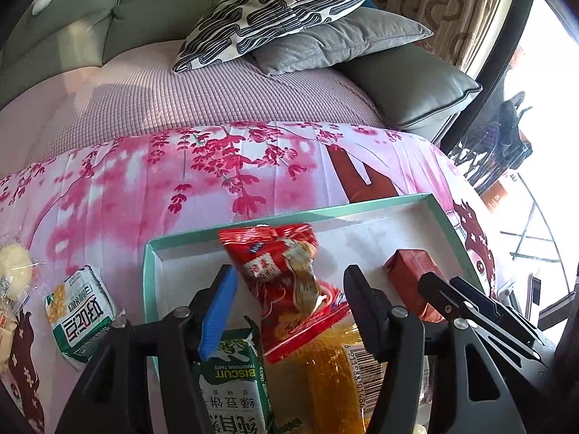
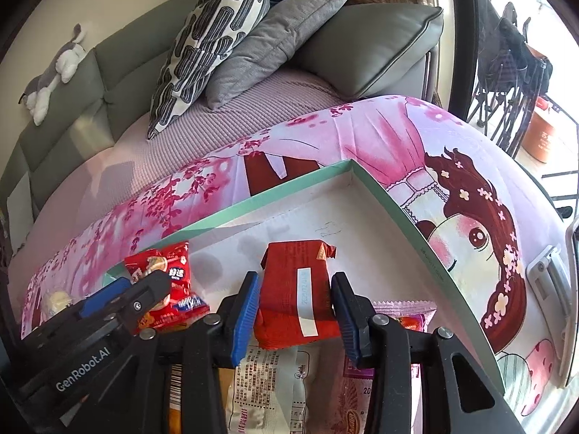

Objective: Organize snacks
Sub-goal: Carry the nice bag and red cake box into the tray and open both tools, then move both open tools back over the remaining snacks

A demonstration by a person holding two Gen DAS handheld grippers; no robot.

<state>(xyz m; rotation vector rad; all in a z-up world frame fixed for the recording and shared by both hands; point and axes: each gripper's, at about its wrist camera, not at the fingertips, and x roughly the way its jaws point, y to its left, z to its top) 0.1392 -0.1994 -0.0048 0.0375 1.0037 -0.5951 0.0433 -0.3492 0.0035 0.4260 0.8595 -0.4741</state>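
A shallow teal-rimmed box (image 1: 325,209) (image 2: 289,184) lies on a pink floral cloth. In the left wrist view my left gripper (image 1: 289,271) stands open over the box. A red snack bag (image 1: 286,282) lies loose and tilted between its fingers, resting on a green biscuit pack (image 1: 235,379) and a yellow packet (image 1: 325,379). In the right wrist view my right gripper (image 2: 296,279) is open, its blue pads close beside a red foil packet (image 2: 296,289) that rests on a white packet (image 2: 267,390). The red foil packet (image 1: 409,267) also shows in the left wrist view.
Outside the box on the left lie a green-and-white cracker packet (image 1: 79,318) and wrapped buns (image 1: 14,271). A pink packet (image 2: 409,314) lies in the box. Behind stands a sofa with a patterned pillow (image 1: 282,11) and a grey cushion (image 2: 282,36). The box's far half shows bare white floor (image 2: 325,217).
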